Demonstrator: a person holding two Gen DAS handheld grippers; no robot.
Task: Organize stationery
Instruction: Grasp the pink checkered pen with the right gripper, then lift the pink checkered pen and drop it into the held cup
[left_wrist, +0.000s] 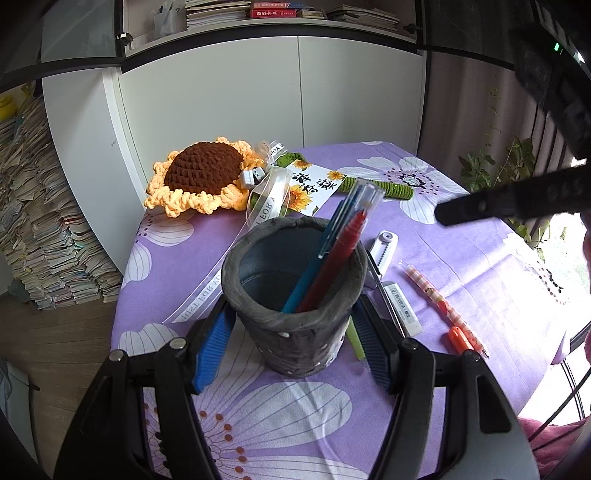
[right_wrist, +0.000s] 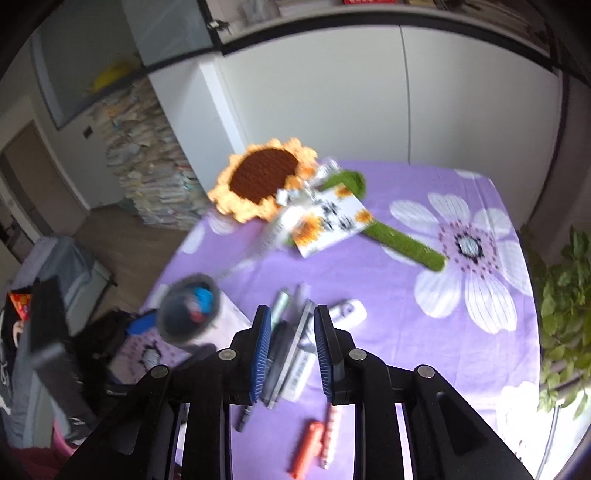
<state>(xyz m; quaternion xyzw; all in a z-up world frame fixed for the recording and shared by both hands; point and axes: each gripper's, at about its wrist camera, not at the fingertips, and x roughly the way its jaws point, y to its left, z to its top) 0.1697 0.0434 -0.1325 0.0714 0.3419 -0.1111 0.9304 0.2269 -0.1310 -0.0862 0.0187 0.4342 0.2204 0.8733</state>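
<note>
The grey felt pen pot (left_wrist: 295, 295) stands upright near the worktop's (left_wrist: 480, 266) front edge, clamped by the left gripper (left_wrist: 291, 343) so it won't tip; a red and a blue pen already lean inside. Just beside it lie loose pens and an eraser (left_wrist: 402, 308). The right gripper (right_wrist: 291, 354) hangs above them, fingers (right_wrist: 260, 354) parted, nothing held.

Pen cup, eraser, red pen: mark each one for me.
pen cup (left_wrist: 295, 343), left wrist view, outer wall
eraser (left_wrist: 404, 306), left wrist view, middle of the sleeve
red pen (left_wrist: 340, 251), left wrist view, mid barrel
</note>
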